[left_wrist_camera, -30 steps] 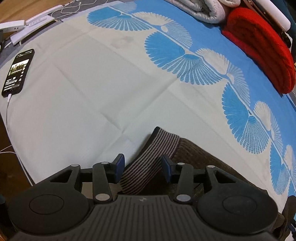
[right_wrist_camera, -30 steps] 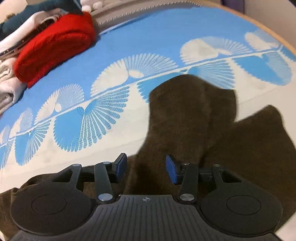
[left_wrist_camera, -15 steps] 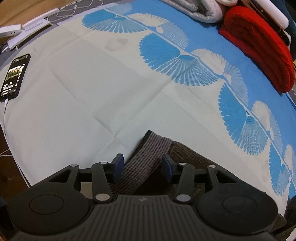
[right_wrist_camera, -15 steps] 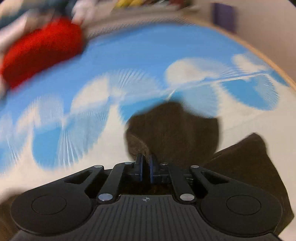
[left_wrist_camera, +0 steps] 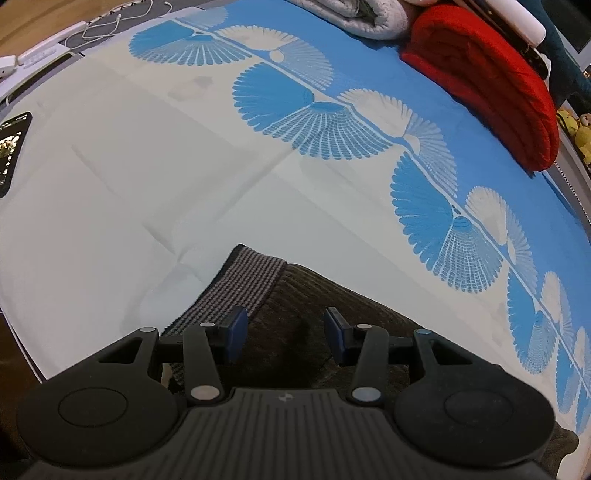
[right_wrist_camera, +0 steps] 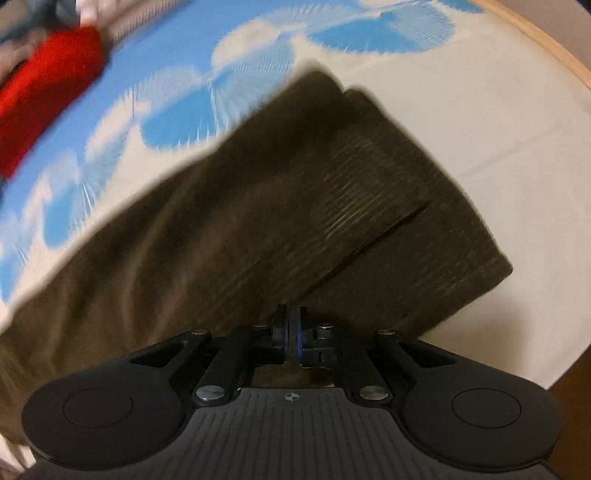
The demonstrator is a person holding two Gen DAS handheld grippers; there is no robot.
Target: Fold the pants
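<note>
Dark brown corduroy pants (left_wrist_camera: 314, 295) lie on the blue-and-white patterned bed sheet (left_wrist_camera: 166, 166). Their striped grey waistband (left_wrist_camera: 243, 280) shows in the left wrist view. My left gripper (left_wrist_camera: 282, 330) is open, its blue pads on either side of the fabric just right of the waistband. In the right wrist view, which is motion-blurred, my right gripper (right_wrist_camera: 291, 332) is shut on the edge of a pant leg (right_wrist_camera: 295, 206). That leg lies over the other leg (right_wrist_camera: 443, 266), and both hems point to the far right.
A folded red blanket (left_wrist_camera: 491, 81) and grey folded cloth (left_wrist_camera: 362, 14) sit at the bed's far side. A phone (left_wrist_camera: 13, 147) lies at the left edge, with cables and a power strip (left_wrist_camera: 55, 44) beyond. The bed's wooden rim (right_wrist_camera: 546, 48) shows at right.
My right gripper closed on the pant leg and carried it across over the other leg. My left gripper stayed open and shifted slightly right off the waistband.
</note>
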